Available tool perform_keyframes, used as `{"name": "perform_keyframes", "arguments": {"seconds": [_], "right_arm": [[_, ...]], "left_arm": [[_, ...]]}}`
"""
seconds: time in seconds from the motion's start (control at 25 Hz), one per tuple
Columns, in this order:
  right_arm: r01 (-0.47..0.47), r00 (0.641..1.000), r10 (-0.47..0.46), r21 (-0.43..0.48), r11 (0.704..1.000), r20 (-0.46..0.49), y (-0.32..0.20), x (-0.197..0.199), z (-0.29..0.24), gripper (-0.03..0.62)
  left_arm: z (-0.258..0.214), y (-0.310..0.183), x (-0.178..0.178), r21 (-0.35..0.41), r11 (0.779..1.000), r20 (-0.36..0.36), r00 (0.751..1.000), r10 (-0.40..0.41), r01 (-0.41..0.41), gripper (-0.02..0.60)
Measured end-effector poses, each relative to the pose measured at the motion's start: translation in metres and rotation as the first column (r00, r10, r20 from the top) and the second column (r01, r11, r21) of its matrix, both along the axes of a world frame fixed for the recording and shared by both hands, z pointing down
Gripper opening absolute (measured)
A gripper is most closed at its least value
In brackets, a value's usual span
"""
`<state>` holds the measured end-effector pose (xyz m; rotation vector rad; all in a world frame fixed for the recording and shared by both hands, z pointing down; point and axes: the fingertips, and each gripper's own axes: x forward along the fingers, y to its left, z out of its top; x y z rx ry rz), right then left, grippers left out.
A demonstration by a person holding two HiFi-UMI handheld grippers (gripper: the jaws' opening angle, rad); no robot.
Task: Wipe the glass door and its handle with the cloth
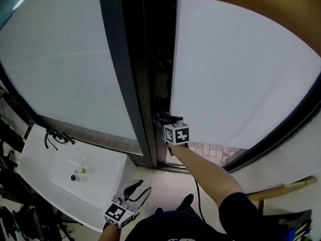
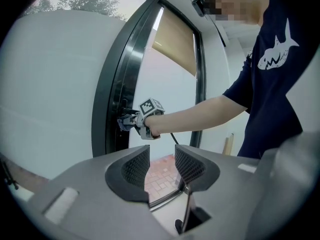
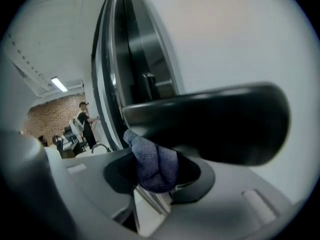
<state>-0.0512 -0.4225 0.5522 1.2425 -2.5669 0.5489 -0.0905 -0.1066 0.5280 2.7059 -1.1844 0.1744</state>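
Two jaws of our right gripper are pinched on a bunched blue-grey cloth, and the top of that cloth meets the lower edge of the black handle. Our left gripper has its jaws apart with nothing between them; we hold it well below the handle and off to its left. The handle sits at the dark frame edge of the frosted glass door. A white sink lies far down and left of the handle, near our left gripper.
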Motion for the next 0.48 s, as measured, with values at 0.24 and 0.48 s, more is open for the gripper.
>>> {"name": "perform_keyframes", "arguments": {"seconds": [0.24,0.48], "right_arm": [[0.067,0.981,-0.066,-0.004,0.998,-0.182,0.004,0.001,0.009,0.143],[0.007,0.986,-0.025,-0.105,0.994,-0.164,0.013,0.041,0.049,0.143]], "left_arm": [[-0.007,-0.005,0.012,-0.004,1.0,-0.013,1.0,0.01,-0.01,0.152],[-0.012,-0.006,0.02,0.023,0.999,-0.02,0.999,0.031,-0.03,0.152]]}}
